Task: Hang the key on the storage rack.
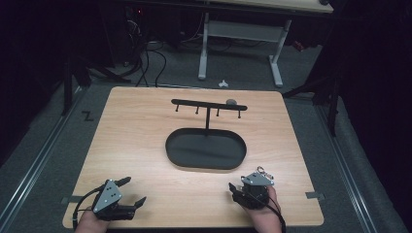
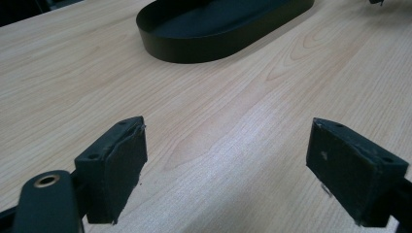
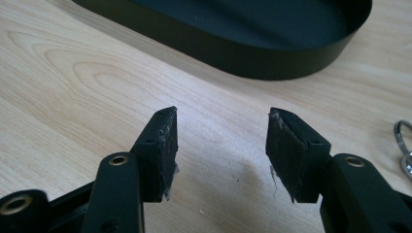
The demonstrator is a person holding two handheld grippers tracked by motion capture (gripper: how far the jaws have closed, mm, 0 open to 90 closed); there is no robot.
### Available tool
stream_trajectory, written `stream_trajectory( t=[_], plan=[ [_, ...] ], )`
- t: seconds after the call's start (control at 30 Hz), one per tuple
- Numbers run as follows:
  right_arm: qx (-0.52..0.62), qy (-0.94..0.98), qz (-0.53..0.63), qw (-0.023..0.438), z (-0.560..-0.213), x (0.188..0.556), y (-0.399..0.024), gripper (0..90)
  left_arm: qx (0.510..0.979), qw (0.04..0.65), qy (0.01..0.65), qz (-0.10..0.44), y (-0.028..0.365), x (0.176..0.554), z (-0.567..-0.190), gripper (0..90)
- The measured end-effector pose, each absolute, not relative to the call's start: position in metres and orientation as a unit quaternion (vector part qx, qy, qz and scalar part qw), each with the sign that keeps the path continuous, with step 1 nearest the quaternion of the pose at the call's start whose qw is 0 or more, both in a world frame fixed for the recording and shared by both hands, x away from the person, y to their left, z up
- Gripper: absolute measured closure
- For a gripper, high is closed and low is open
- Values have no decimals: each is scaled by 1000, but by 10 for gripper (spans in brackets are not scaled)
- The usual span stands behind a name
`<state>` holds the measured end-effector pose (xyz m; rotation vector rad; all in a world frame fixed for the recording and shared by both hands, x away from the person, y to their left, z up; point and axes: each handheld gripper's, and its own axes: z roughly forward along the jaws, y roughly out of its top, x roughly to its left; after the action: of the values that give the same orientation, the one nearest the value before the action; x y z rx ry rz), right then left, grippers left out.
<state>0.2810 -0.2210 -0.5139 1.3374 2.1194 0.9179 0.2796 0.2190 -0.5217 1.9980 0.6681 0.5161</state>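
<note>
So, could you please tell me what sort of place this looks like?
Probably a lab or workshop recording station: a light wooden tabletop on grey carpet, tangled black cables behind, and a white-legged desk frame.
</note>
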Motion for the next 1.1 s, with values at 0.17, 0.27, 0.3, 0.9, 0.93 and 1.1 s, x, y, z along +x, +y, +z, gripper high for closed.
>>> stream_trajectory(
  t=[0.17,0.27,0.3,0.9,0.93,1.1],
  plan=[
    [474,771,345,249,-512,279,-222,431,814,468,274,210,218,281,-522,153],
    [463,767,359,261,-509,277,-225,432,814,467,271,211,218,280,-522,153],
    [463,765,363,261,-508,277,-226,428,814,468,272,211,219,280,-522,153],
    [482,761,369,229,-509,280,-231,348,814,468,273,210,219,280,-522,153],
    [485,761,368,227,-510,280,-231,348,814,467,273,210,219,280,-522,153],
    [488,763,363,218,-511,282,-233,277,815,467,272,210,219,280,-522,153]
  ],
)
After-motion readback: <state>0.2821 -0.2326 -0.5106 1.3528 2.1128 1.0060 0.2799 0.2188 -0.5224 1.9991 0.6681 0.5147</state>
